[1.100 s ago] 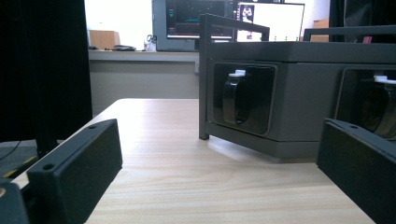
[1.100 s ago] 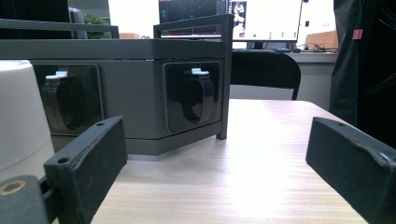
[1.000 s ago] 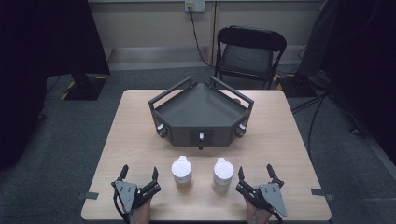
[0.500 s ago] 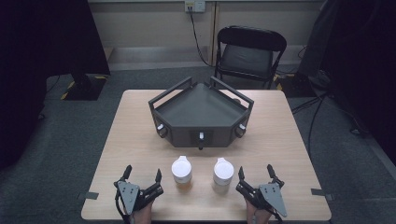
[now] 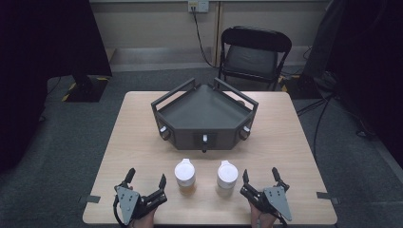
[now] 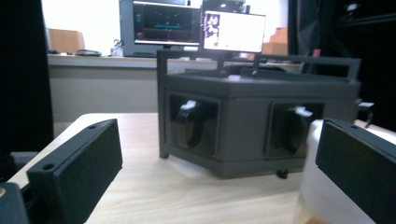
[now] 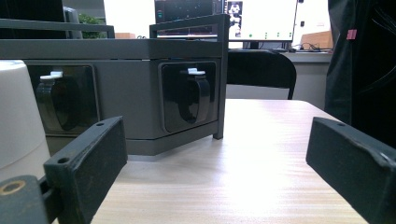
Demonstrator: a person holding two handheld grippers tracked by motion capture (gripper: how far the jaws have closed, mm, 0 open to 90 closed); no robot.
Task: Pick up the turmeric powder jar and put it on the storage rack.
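Two white-capped bottles stand side by side near the table's front edge: the left bottle (image 5: 185, 177) holds amber liquid, the right bottle (image 5: 226, 177) looks paler. My left gripper (image 5: 146, 177) rests open just left of the left bottle, whose blurred white side (image 6: 327, 196) sits by the right jaw. My right gripper (image 5: 260, 175) is open just right of the right bottle (image 7: 18, 121), nothing between its jaws. A dark grey angular box (image 5: 204, 116) with round knobs on its faces stands mid-table, and appears in both gripper views (image 6: 252, 121) (image 7: 140, 93).
The wooden table (image 5: 138, 123) has bare room on both sides of the box. A black folding chair (image 5: 254, 52) stands behind the far edge. Tape marks (image 5: 90, 198) sit by the front corners.
The left gripper has shifted slightly right and forward, closer to the left bottle. The right gripper and both bottles have stayed put.
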